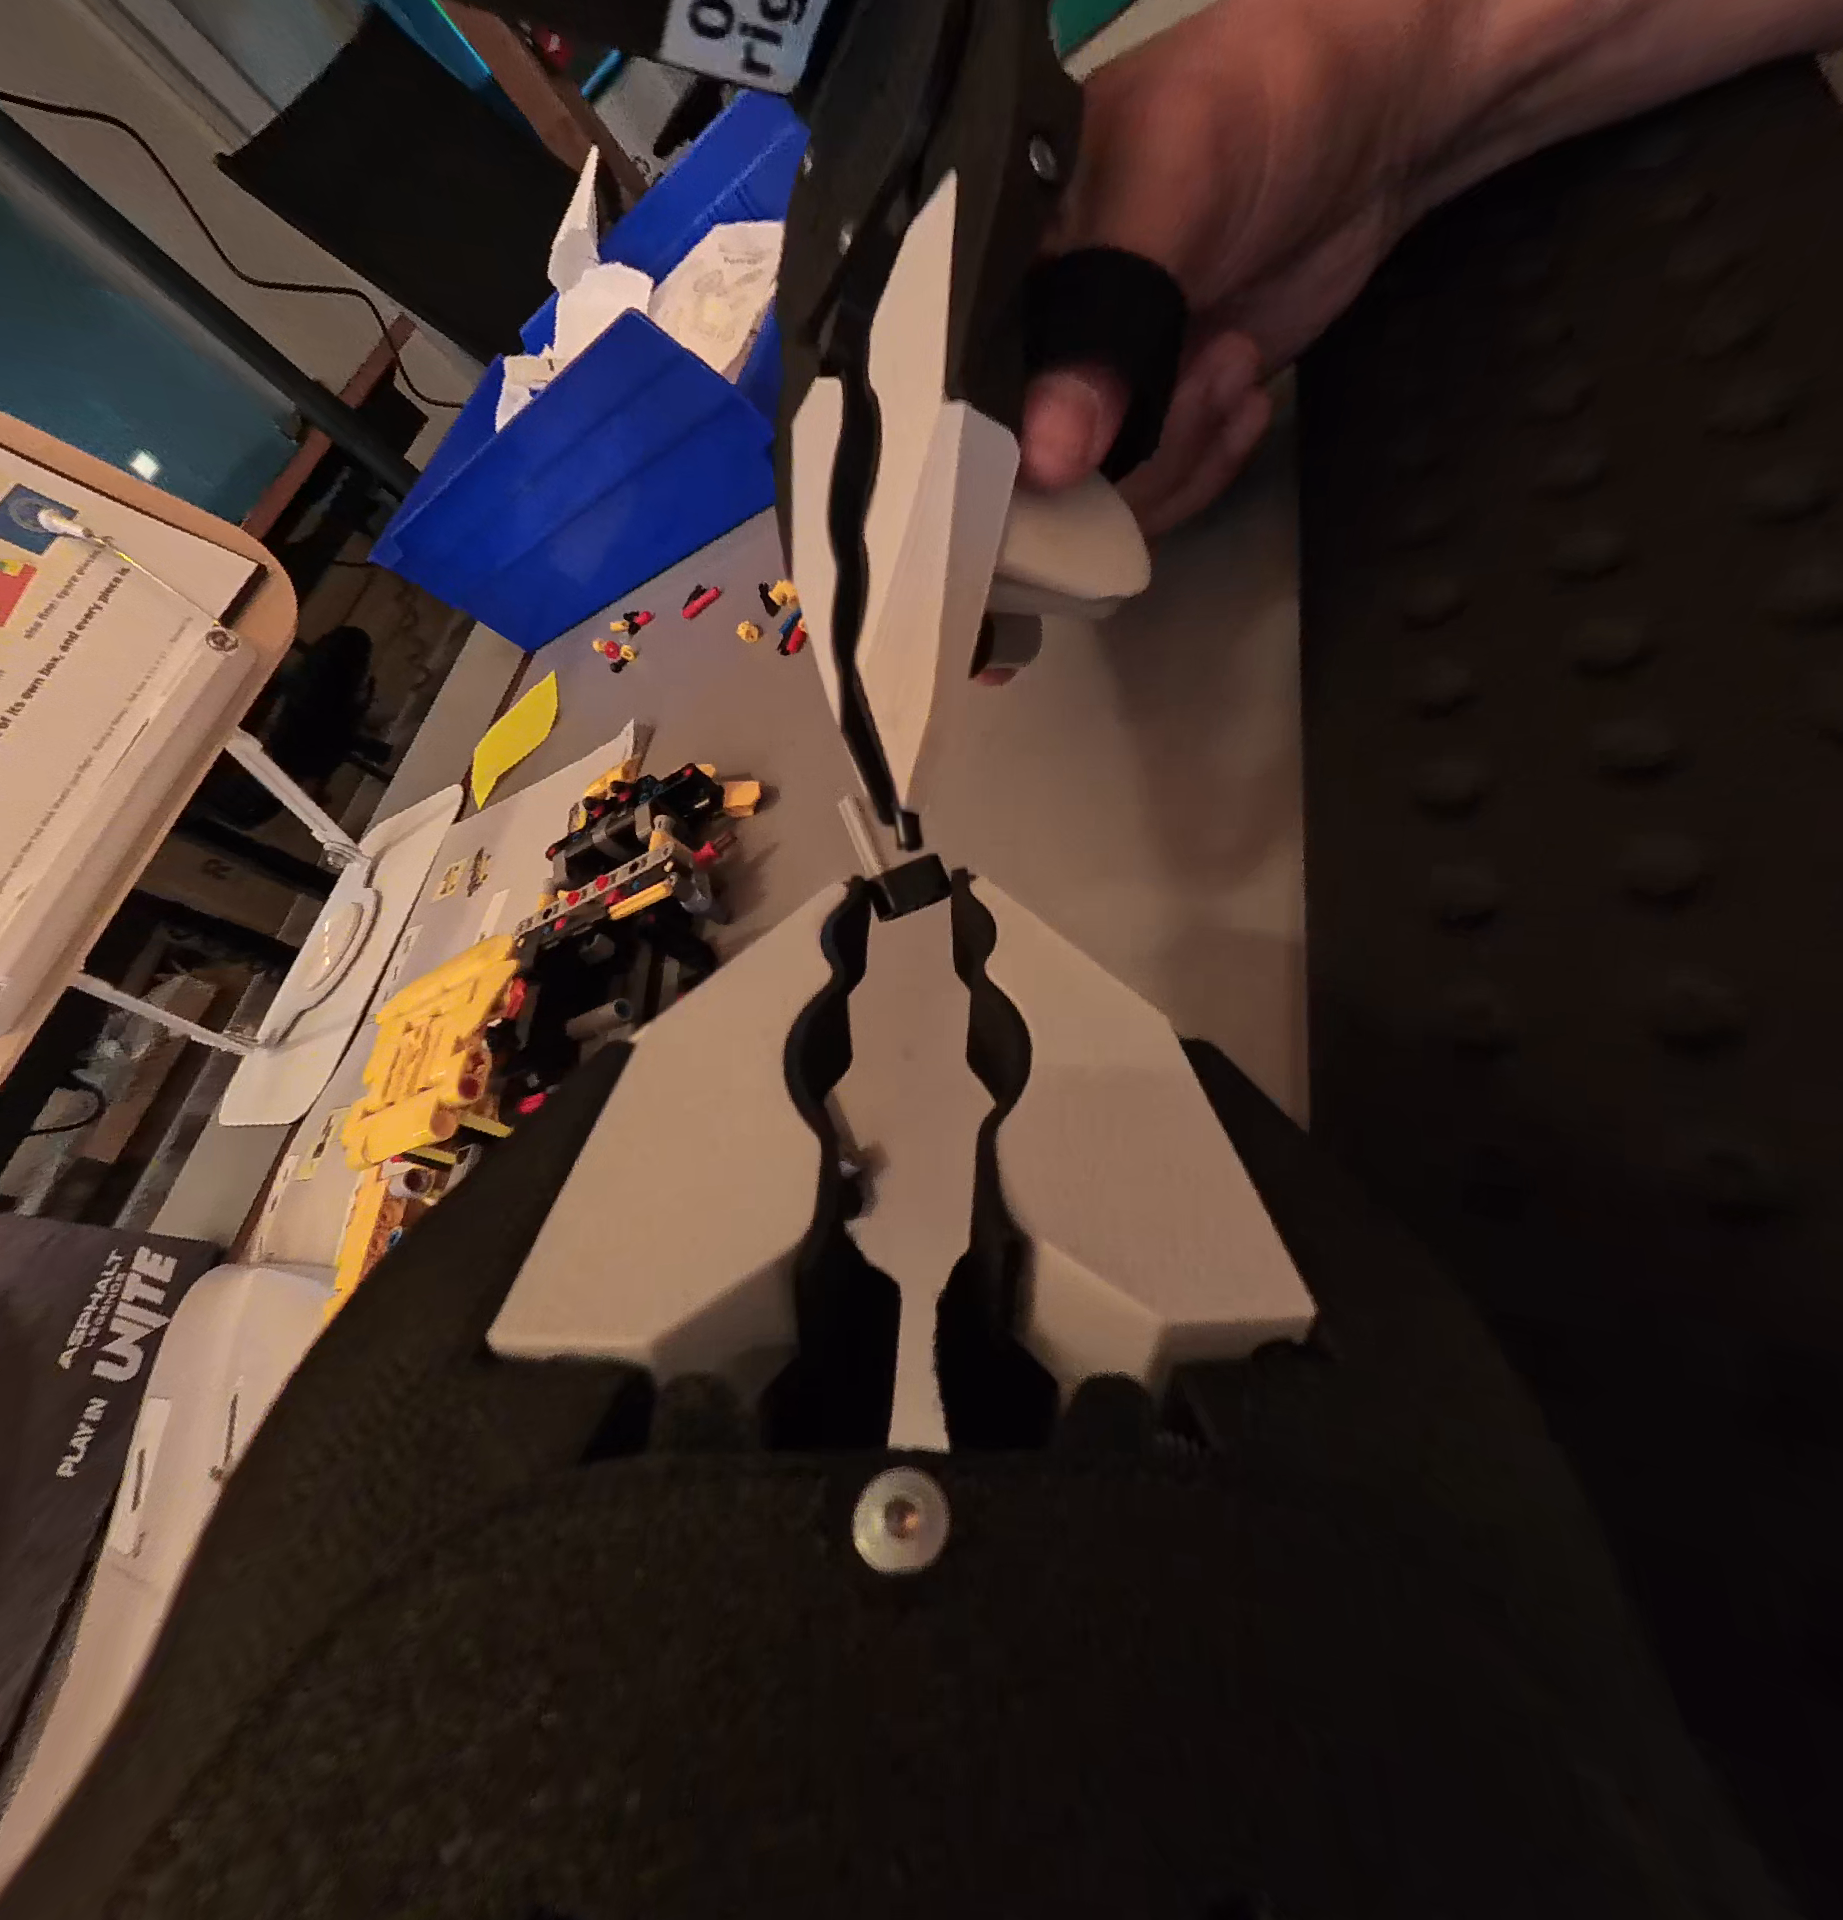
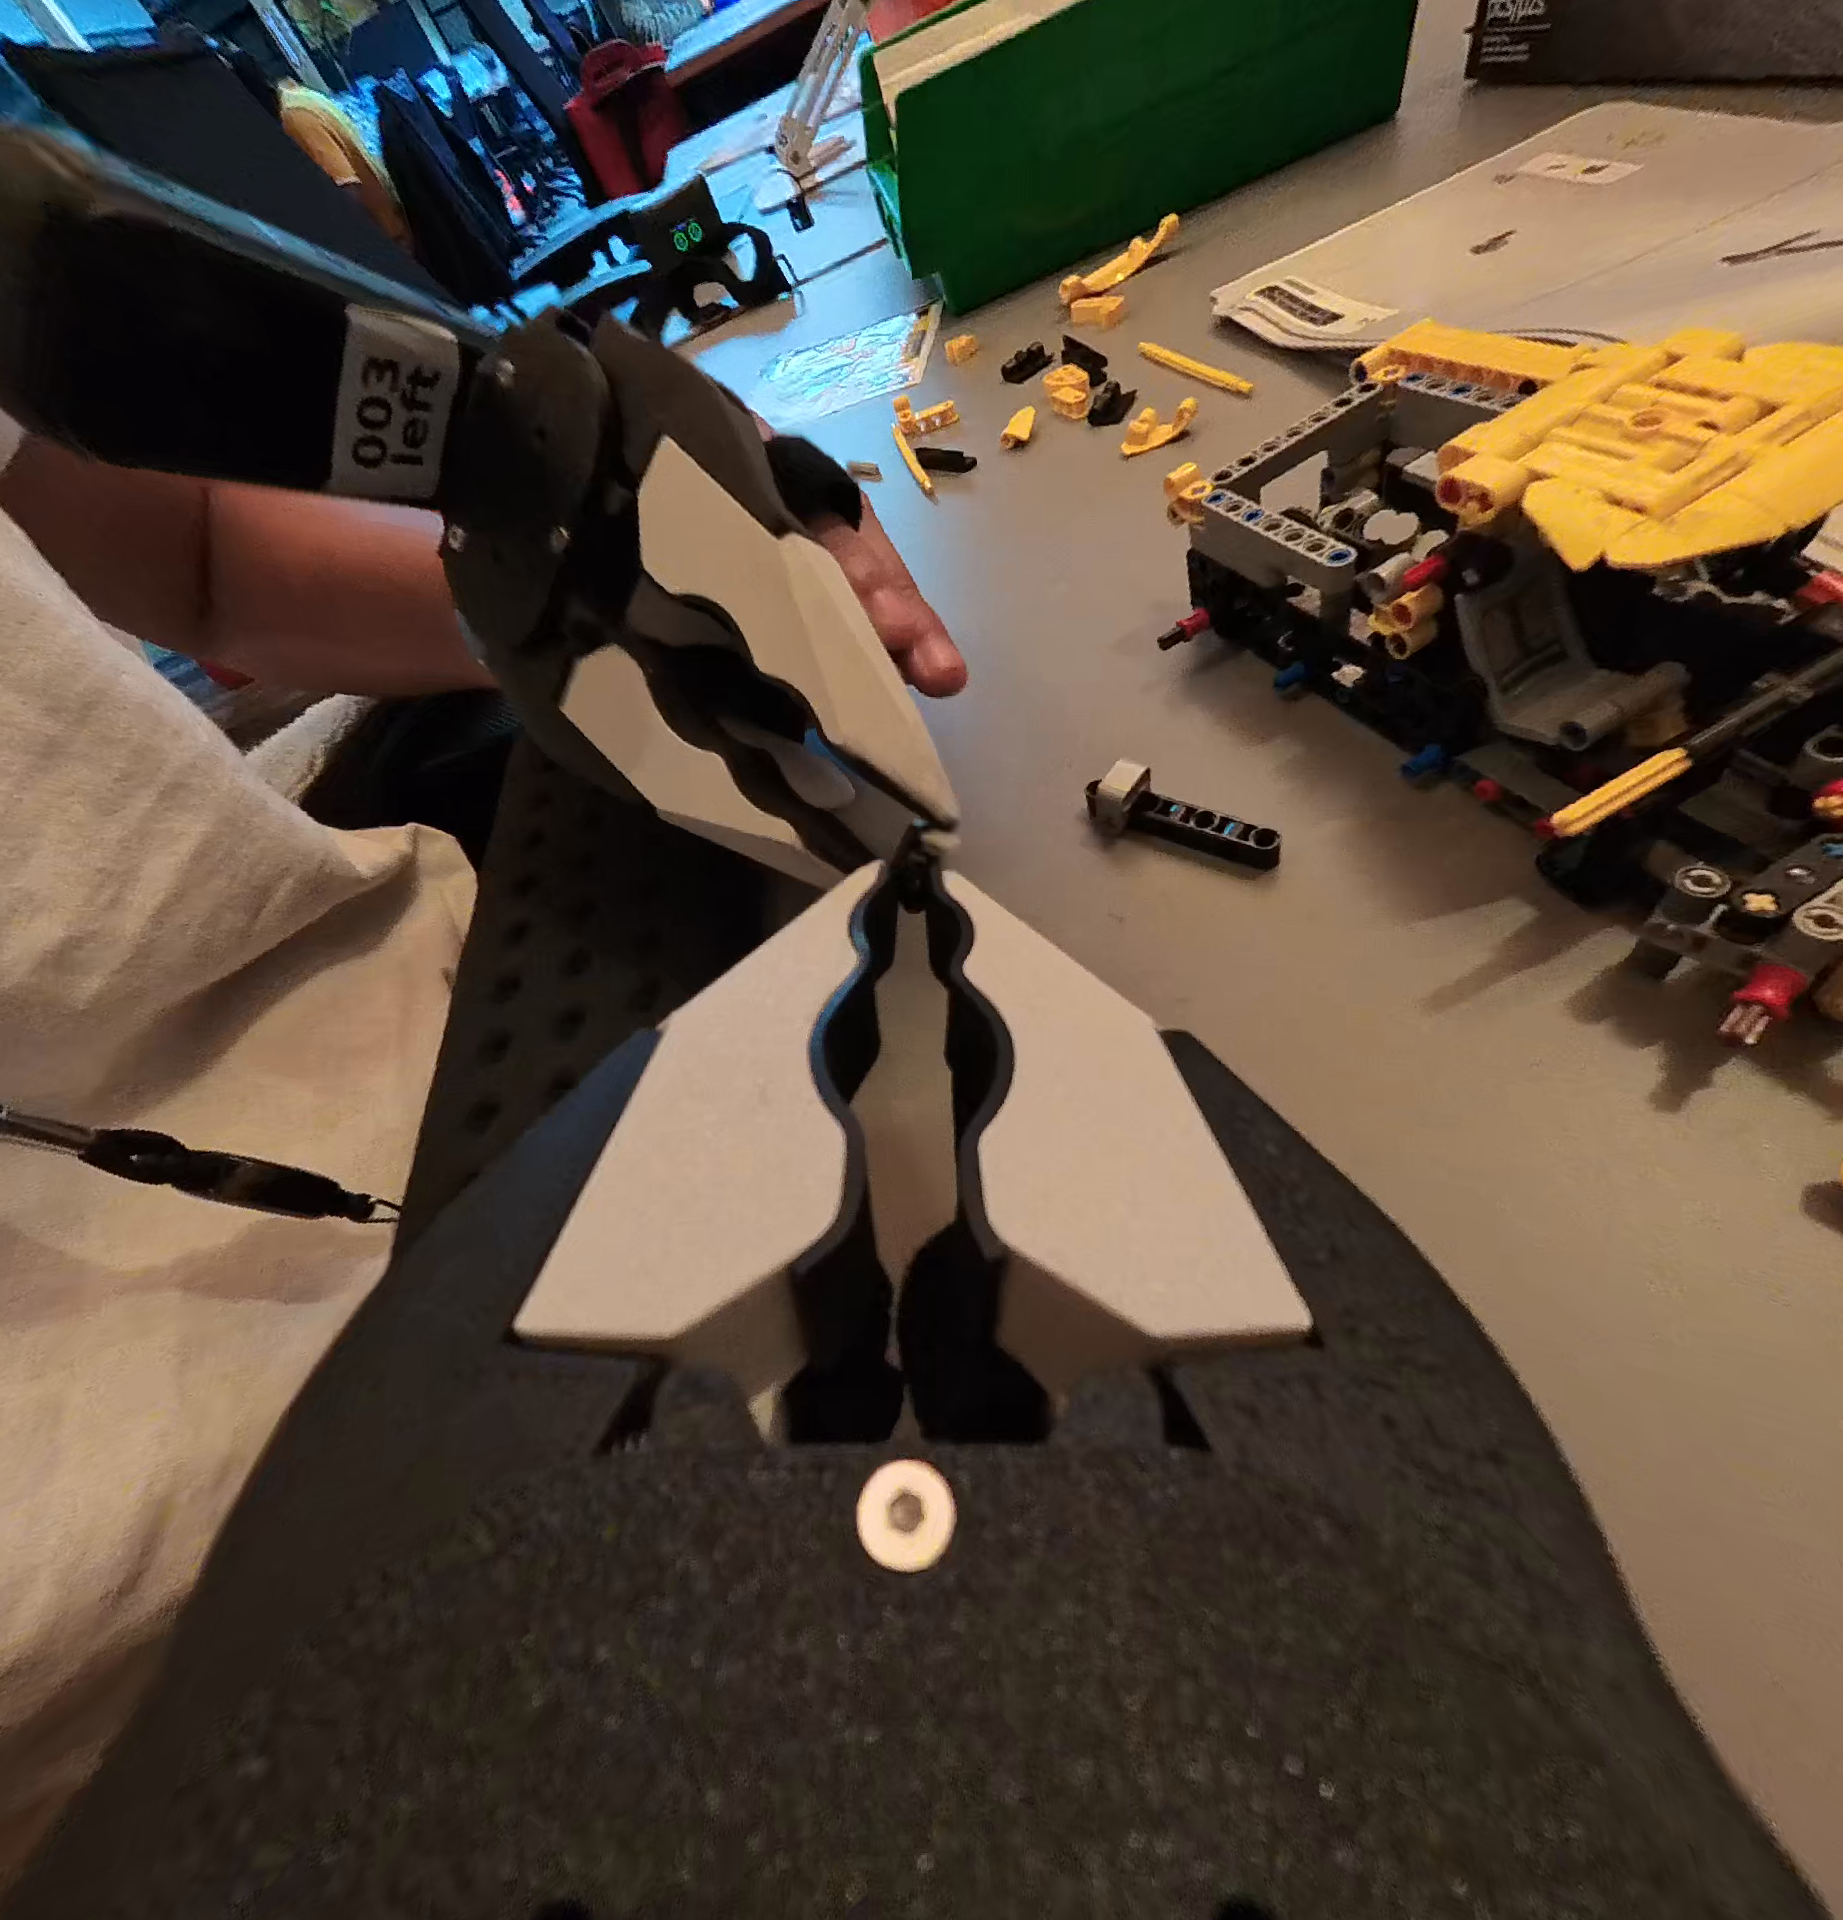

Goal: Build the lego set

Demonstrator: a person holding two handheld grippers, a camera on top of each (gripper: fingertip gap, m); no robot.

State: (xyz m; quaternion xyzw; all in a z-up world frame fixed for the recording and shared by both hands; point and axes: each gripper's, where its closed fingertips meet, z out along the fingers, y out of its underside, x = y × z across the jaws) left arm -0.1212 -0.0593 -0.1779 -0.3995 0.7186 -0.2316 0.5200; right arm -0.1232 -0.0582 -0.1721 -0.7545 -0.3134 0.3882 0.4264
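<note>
My left gripper (image 1: 906, 881) is shut on a small black Lego piece (image 1: 909, 891) at its fingertips. My right gripper (image 1: 889, 805) comes down from above, shut on a small black pin (image 1: 904, 829), which sits just above that piece. In the right wrist view my right gripper (image 2: 914, 878) and the left gripper (image 2: 936, 823) meet tip to tip, with the dark pieces (image 2: 913, 860) between them. They are held above the table's near edge. The partly built yellow and black Lego car (image 2: 1571, 582) stands on the table to the right; it also shows in the left wrist view (image 1: 584, 935).
A black beam with a grey connector (image 2: 1187, 816) lies between the grippers and the car. Loose yellow and black pieces (image 2: 1062, 400) lie in front of a green box (image 2: 1104, 135). Instruction sheets (image 2: 1623, 208) lie behind the car. Blue bins (image 1: 605, 468) and small pins (image 1: 688, 623) sit farther off. Only a small space, under 4 cm, lies between the two pairs of fingers.
</note>
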